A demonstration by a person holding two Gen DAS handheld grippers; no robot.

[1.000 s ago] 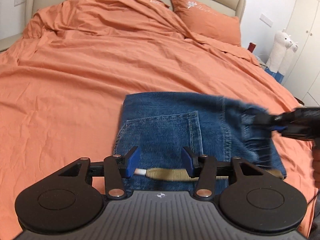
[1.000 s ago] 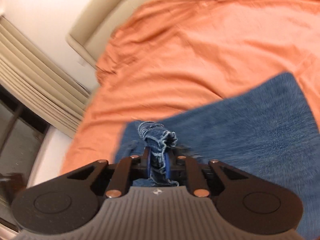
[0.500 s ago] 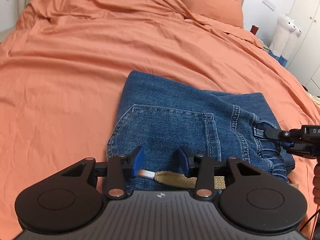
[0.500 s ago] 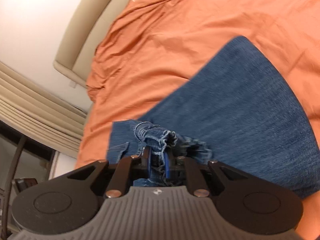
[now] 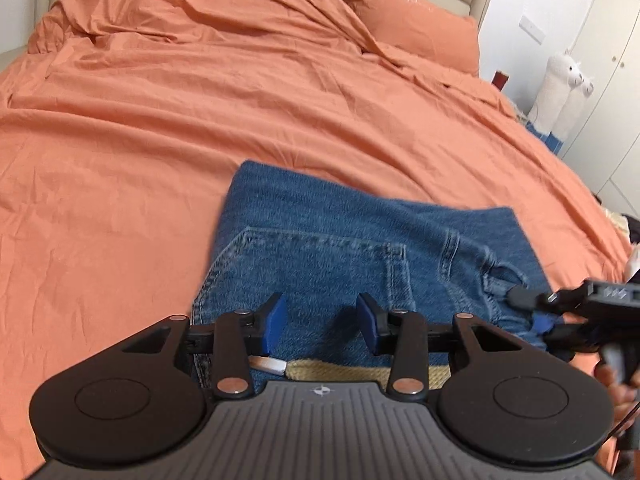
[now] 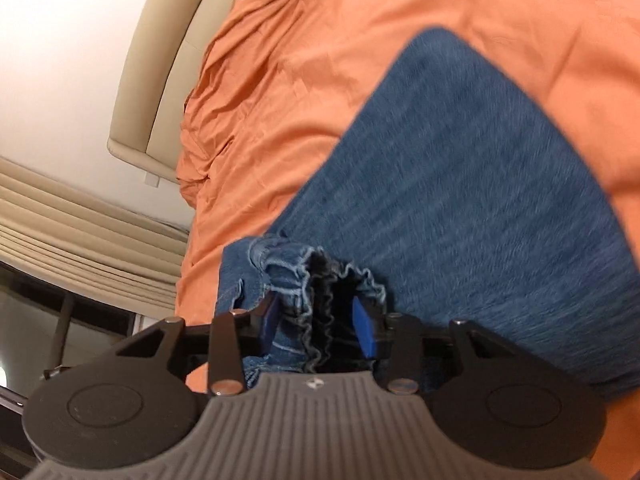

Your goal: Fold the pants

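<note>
The jeans (image 5: 360,256) are already folded into a compact rectangle on the orange bed (image 5: 160,140), sitting near the front edge, back pocket facing up. So most of the folding looks done to me — what's left is probably just letting go and maybe squaring up the right side, where the waistband bunches a bit.

Left gripper (image 5: 320,322) hovers over the near edge of the jeans with its jaws wide apart, nothing between them. A tan drawstring (image 5: 336,370) with a white tip lies just under it.

Right gripper (image 6: 316,320) — jaws part open, with the ruffled waistband sitting loose between the blue pads (image 6: 362,332). I'd call it released or nearly so, not a firm pinch. In the left view it pokes in from the right at the belt loop.

Containers: none in view, nothing to put the jeans into. Pillow (image 5: 412,28) is far back, a llama plush (image 5: 560,88) off to the right.
</note>
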